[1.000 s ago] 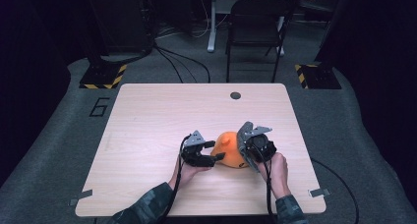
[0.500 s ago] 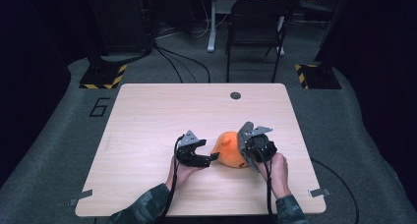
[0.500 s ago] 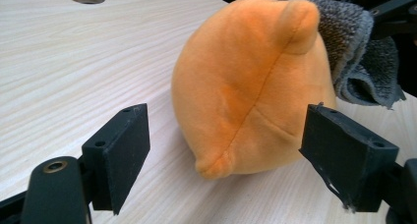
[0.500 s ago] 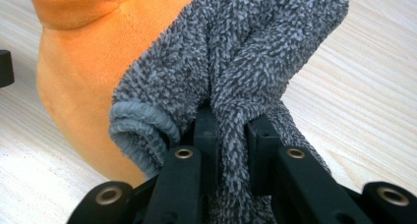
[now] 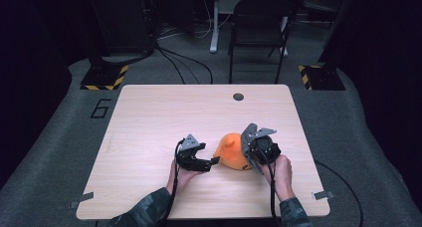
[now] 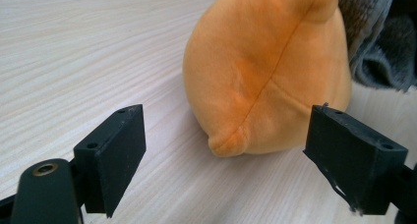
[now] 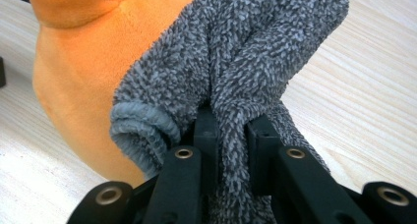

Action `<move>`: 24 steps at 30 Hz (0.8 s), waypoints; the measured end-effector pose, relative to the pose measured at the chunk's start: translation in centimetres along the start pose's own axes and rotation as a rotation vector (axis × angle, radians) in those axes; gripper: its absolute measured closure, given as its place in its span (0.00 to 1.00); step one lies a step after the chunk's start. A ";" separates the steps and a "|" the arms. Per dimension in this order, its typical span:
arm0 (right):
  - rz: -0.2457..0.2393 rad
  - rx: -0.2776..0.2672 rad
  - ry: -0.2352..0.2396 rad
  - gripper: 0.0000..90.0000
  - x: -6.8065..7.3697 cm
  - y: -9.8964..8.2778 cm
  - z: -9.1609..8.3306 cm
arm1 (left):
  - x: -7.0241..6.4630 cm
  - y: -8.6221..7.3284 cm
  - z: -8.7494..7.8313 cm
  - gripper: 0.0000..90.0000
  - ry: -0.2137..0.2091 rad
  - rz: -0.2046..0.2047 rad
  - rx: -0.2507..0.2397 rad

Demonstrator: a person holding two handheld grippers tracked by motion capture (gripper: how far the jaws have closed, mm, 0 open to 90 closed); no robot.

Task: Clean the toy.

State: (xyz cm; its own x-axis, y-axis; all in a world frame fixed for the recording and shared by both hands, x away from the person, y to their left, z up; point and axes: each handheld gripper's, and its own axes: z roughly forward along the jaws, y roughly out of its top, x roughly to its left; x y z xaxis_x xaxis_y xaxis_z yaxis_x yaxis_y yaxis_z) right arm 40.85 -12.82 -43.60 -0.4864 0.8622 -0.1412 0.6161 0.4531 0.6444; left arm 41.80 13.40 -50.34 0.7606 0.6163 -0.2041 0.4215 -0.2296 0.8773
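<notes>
The orange plush point(image 5: 231, 151) sits on the table point(image 5: 149, 117) near its front edge, between the two grippers — the left gripper point(image 5: 211, 163) just beside it with nothing between its jaws, which have just been opening. In the left gripper view the plush point(image 6: 265, 76) stands ahead of the spread jaws, apart from both. The right gripper point(image 7: 231, 130) is clamped on a grey fuzzy cloth point(image 7: 236, 52) that lies against the plush point(image 7: 78, 62).
</notes>
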 end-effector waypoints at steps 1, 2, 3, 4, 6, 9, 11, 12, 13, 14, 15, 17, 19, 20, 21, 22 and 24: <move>-0.001 0.000 0.000 0.87 0.0 0.0 0.0 | 0.1 -0.1 0.1 0.17 -0.009 0.006 0.010; 0.000 0.000 0.001 0.87 0.0 0.0 0.0 | 0.1 -0.3 0.3 0.16 -0.014 0.008 0.014; -0.002 0.000 0.000 0.87 0.0 0.0 0.0 | 0.1 -0.4 0.4 0.16 -0.016 0.020 0.021; -0.001 0.000 0.000 0.87 0.0 0.0 0.0 | 0.2 -0.5 0.6 0.16 -0.025 0.021 0.025; -0.001 0.000 0.000 0.87 0.0 0.0 0.0 | 0.2 -0.6 0.9 0.16 -0.029 0.030 0.038; -0.002 -0.001 0.000 0.87 0.0 0.0 0.0 | 0.2 -0.7 1.2 0.16 -0.037 0.038 0.042; -0.001 -0.001 0.002 0.87 0.0 0.0 0.0 | 0.2 -0.7 1.5 0.17 -0.042 0.037 0.039; 0.005 0.004 0.003 0.87 0.0 0.0 0.0 | 0.3 -0.7 1.7 0.17 -0.044 0.043 0.042; 0.006 0.003 0.003 0.87 0.0 0.0 0.0 | 0.2 -0.7 1.8 0.17 -0.045 0.039 0.040; 0.003 0.004 0.000 0.87 0.0 0.0 0.0 | 0.2 -0.7 2.0 0.17 -0.051 0.044 0.041; 0.004 0.004 0.001 0.87 0.1 0.0 0.0 | 0.1 -0.7 2.1 0.17 -0.059 0.049 0.040; 0.003 0.004 0.001 0.87 0.1 0.0 0.0 | -0.1 -0.5 2.2 0.19 -0.067 0.061 0.036; 0.004 0.004 0.001 0.87 0.1 0.0 0.0 | -0.3 -0.4 2.4 0.23 -0.084 0.087 0.037; 0.003 0.004 0.000 0.87 0.1 0.0 0.0 | -0.3 -0.4 2.5 0.25 -0.091 0.096 0.039; 0.004 0.004 0.000 0.87 0.1 0.0 0.0 | -0.4 -0.4 2.6 0.28 -0.101 0.102 0.042; -0.001 -0.001 0.000 0.87 0.0 0.0 0.0 | -0.6 -0.4 2.7 0.32 -0.095 0.110 0.045; 0.001 0.002 -0.003 0.87 0.0 0.0 0.0 | -0.6 -0.4 2.8 0.36 -0.103 0.112 0.043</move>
State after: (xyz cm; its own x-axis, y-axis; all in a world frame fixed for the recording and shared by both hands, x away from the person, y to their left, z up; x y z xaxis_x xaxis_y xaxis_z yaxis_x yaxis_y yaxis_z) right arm 40.83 -12.79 -43.61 -0.4845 0.8630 -0.1428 0.6176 0.4531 0.6429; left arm 42.54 11.05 -51.82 0.8499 0.5047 -0.1512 0.3498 -0.3260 0.8783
